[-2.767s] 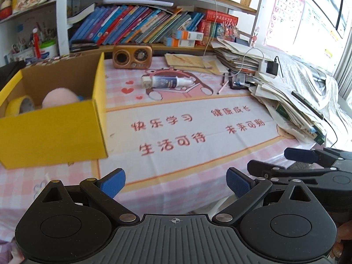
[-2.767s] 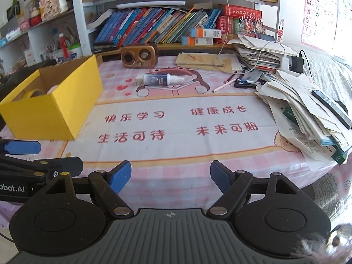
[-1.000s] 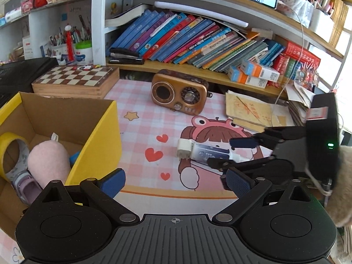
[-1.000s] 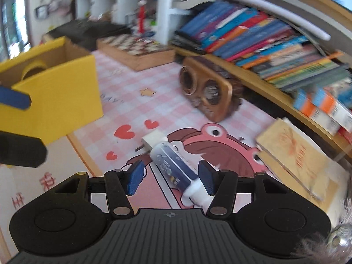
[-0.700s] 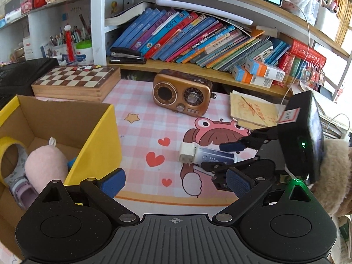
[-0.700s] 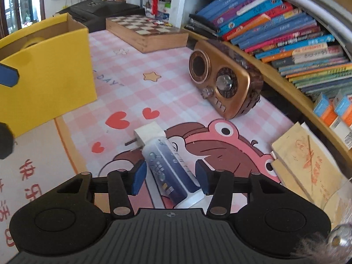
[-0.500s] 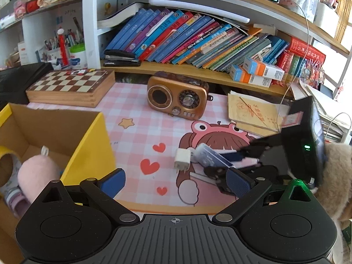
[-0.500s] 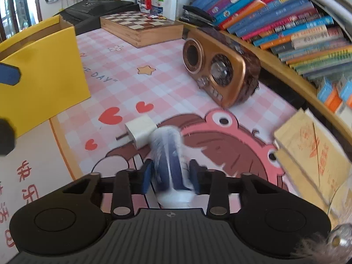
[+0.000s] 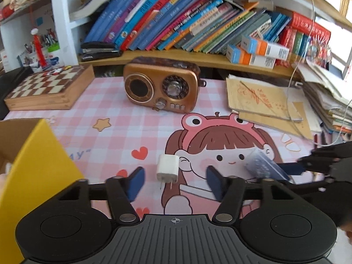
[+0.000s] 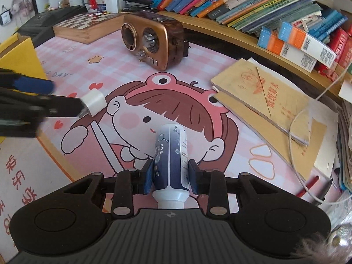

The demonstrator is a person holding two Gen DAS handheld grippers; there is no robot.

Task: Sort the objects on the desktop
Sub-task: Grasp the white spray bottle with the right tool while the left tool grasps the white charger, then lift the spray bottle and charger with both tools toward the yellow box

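Note:
A white charger plug [image 9: 168, 168] lies on the pink cartoon mat [image 9: 123, 118], prongs towards me. My left gripper [image 9: 176, 182] hangs over it with a blue pad on each side; the jaws are closing and the pads stand clear of the plug. A blue and white bottle [image 10: 171, 154] is clamped near its cap end in my right gripper [image 10: 171, 177], lifted off the mat. In the left wrist view the bottle [image 9: 261, 165] and the right gripper [image 9: 308, 167] show at the right. In the right wrist view the left gripper [image 10: 63, 98] reaches the plug [image 10: 93, 101] from the left.
A yellow cardboard box [image 9: 37, 160] stands at the left, close to my left gripper. Behind the plug sit a brown retro radio [image 9: 160, 88] and a wooden chessboard box [image 9: 46, 88]. Yellow notebooks [image 9: 259, 101], stacked papers and a white cable [image 10: 294, 118] crowd the right. Bookshelves run along the back.
My right gripper shut on the bottle, lifted it and carried it right, away from the plug. My left gripper moved forward and down over the plug, and its jaws narrowed.

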